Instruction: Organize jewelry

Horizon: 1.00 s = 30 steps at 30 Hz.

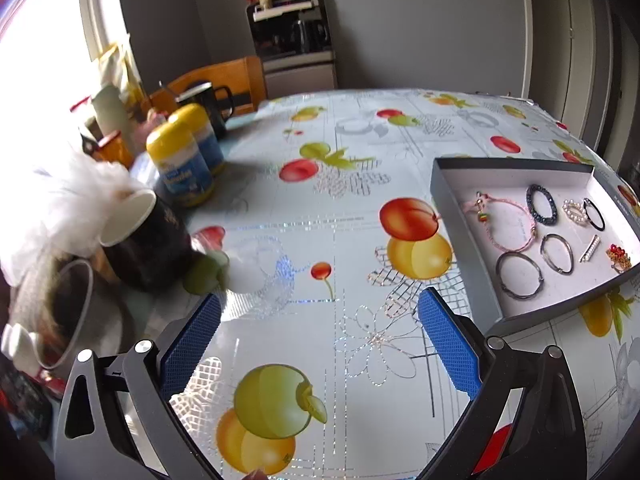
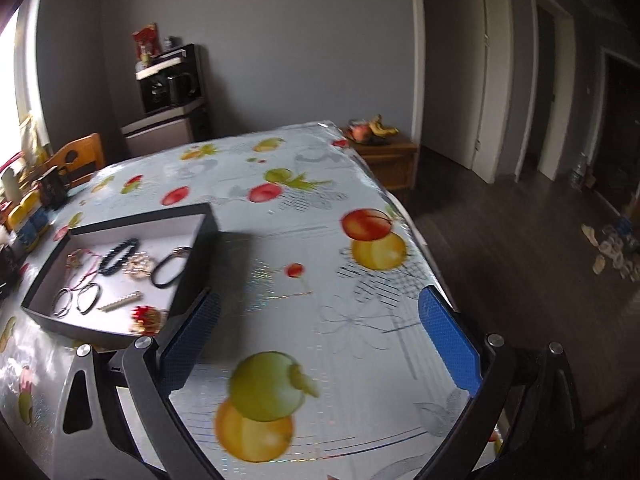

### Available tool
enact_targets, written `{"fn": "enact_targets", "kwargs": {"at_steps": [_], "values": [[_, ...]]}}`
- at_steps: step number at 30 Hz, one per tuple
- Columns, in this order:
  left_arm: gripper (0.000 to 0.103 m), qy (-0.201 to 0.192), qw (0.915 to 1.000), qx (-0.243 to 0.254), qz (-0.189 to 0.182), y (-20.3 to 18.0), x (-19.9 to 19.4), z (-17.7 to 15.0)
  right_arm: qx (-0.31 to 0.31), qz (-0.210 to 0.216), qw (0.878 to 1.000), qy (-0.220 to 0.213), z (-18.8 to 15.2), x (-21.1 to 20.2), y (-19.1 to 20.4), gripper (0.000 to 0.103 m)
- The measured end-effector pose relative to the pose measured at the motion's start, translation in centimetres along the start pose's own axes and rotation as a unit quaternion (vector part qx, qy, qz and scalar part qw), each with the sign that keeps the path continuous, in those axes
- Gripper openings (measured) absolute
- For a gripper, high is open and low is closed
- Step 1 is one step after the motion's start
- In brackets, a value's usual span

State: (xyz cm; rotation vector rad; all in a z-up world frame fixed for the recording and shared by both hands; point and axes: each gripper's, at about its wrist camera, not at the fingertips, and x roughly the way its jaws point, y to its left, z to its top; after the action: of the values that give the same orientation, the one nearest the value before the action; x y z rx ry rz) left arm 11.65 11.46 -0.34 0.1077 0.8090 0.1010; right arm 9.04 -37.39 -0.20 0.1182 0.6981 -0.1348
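Hovering over the fruit-print tablecloth [image 1: 320, 208], the left gripper [image 1: 324, 320] stood spread and empty, the shallow box [image 1: 452, 200] just to its right. Inside lay a pink cord bracelet [image 1: 508, 224], a dark beaded bracelet [image 1: 542, 204], two metal bangles [image 1: 520, 276] and hair clips [image 1: 591, 249].

Seen from the right wrist, the right gripper [image 2: 320, 320] was likewise spread, holding nothing, the box [image 2: 192, 272] to its left. No jewelry remained on the cloth; the sorting looked all but finished.

Print on yellow-lidded jars [image 1: 191, 168] and black mug [image 1: 150, 236] blurred; unreadable.
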Motion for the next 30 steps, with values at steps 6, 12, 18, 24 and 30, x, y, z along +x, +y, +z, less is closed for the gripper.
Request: {"fn": "enact_targets", "kwargs": {"at_steps": [6, 12, 18, 24, 30], "values": [[0.1, 0.01, 0.9994, -0.001, 0.034, -0.4, 2.1, -1.4, 0.014, -0.012, 0.999, 0.034, -1.1, 2.4, -0.8, 0.098], [0.1, -0.033, 0.9986, 0.004, 0.042, -1.0, 0.3, -1.4, 0.031, -0.003, 0.999, -0.009, -1.2, 0.8, -0.8, 0.098], [0.1, -0.046, 0.9976, 0.011, 0.051, -1.3, -0.1, -1.4, 0.059, -0.017, 0.998, 0.001, -1.1, 1.1, -1.9, 0.098], [0.1, -0.01, 0.9991, -0.003, 0.041, -0.6, 1.2, -1.3, 0.055, -0.02, 0.998, -0.005, -0.9, 1.0, -1.8, 0.098], [0.101, 0.058, 0.9972, -0.016, 0.046, 0.2, 3.7, -1.6, 0.053, -0.016, 0.998, 0.0, -0.9, 1.3, -1.7, 0.098]]}}
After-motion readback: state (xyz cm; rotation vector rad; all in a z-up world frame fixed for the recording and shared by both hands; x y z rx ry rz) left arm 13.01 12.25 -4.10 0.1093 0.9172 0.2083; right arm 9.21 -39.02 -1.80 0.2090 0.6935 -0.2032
